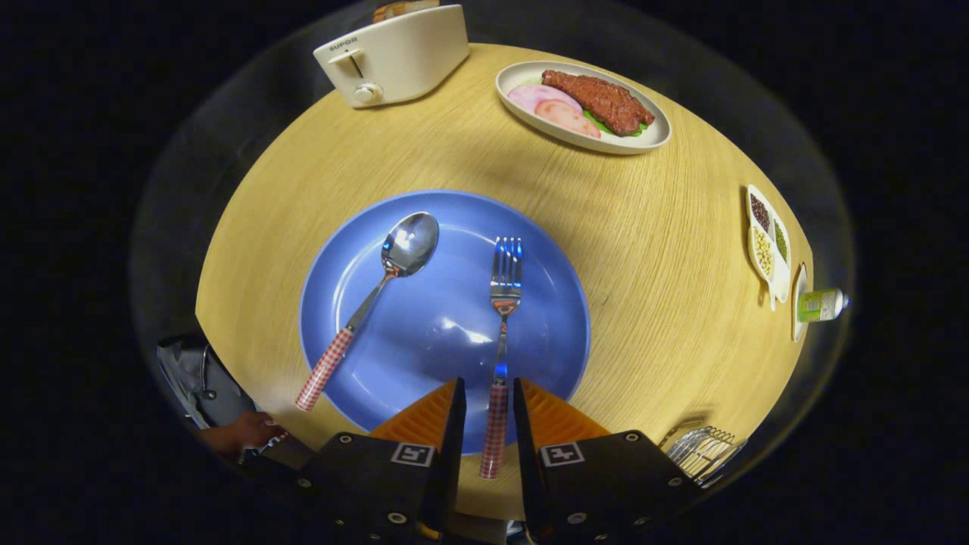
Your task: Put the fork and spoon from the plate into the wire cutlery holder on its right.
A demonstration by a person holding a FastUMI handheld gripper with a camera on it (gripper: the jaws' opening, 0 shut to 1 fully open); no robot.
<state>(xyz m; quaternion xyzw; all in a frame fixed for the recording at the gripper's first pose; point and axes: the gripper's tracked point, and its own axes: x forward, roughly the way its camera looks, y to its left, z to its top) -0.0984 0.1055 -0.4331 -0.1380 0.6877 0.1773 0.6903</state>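
Fork pickup in hand. Fork [504, 303] on plate [378, 227], handle between fingers [488, 412], narrowly apart, not clamped. Spoon [378, 291] left of fork. Next: close, lift, carry to cutlery holder [700, 450] right of plate.

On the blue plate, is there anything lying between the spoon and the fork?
No. In the gripper view the spoon and fork lie apart, with bare blue plate between them. The gripper straddles the fork's checked handle.
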